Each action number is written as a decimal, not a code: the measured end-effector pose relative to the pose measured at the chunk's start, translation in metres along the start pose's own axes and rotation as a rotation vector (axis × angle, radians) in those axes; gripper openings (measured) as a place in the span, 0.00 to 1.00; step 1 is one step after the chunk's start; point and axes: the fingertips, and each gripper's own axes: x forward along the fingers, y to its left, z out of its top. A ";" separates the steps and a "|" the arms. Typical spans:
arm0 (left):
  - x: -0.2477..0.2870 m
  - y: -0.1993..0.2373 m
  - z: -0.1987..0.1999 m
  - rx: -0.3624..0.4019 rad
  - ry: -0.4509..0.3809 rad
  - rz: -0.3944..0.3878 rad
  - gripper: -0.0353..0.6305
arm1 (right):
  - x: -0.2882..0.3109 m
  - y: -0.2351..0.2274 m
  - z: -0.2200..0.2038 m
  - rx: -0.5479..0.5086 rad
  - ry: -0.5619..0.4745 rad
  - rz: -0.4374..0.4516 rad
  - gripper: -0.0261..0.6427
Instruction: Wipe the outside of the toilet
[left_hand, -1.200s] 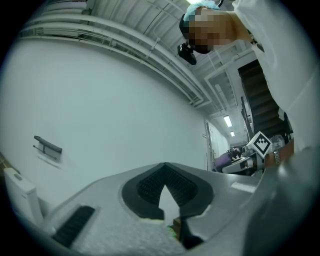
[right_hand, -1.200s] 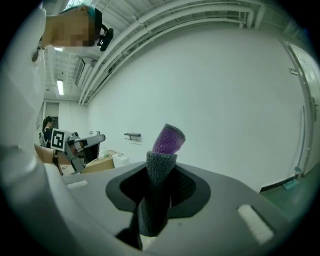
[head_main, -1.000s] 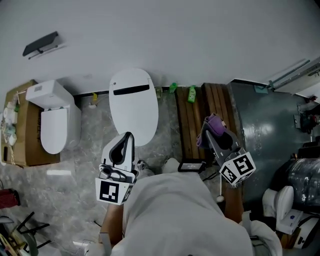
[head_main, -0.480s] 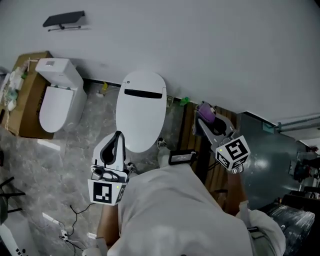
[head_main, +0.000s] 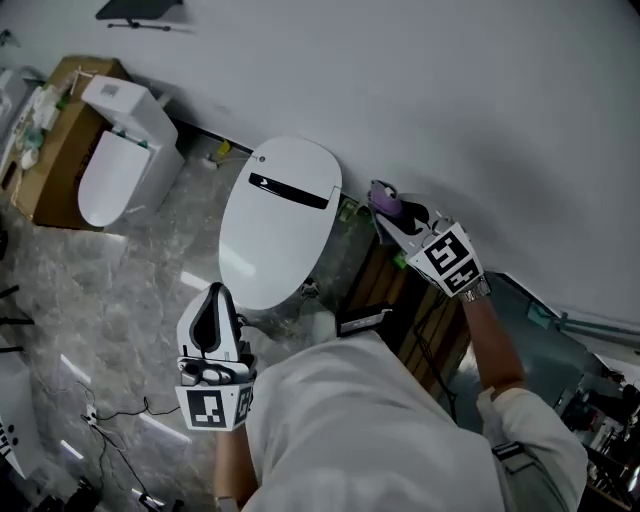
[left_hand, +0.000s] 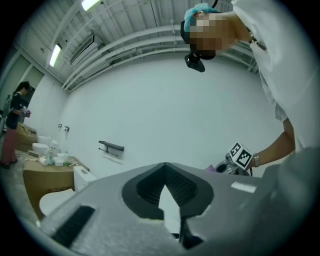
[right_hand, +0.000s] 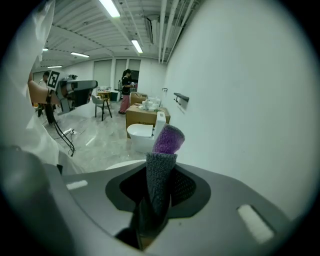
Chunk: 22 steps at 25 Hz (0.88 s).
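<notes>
White, with its lid shut, the toilet (head_main: 275, 225) stands with its back to the wall (head_main: 450, 120), just left of the right gripper (head_main: 393, 214). That gripper's jaws are clamped on a folded cloth (head_main: 384, 198) (purple at the free end, grey where the jaws pinch it), raised close to the wall beside the toilet's rear corner. The left gripper (head_main: 214, 300) hangs low over the marble floor (head_main: 130, 290) by the toilet's front, jaws pressed together with nothing between them. A second toilet (head_main: 115, 165) sits farther left, against a cardboard box (head_main: 40, 170).
</notes>
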 end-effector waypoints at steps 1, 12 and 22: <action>0.006 -0.003 -0.008 -0.006 0.011 0.022 0.06 | 0.013 -0.013 -0.007 -0.019 0.009 0.010 0.19; 0.104 0.001 -0.097 -0.002 0.085 0.090 0.06 | 0.174 -0.095 -0.114 -0.019 0.131 0.125 0.19; 0.142 0.004 -0.200 -0.033 0.180 0.033 0.06 | 0.310 -0.122 -0.224 -0.110 0.318 0.163 0.19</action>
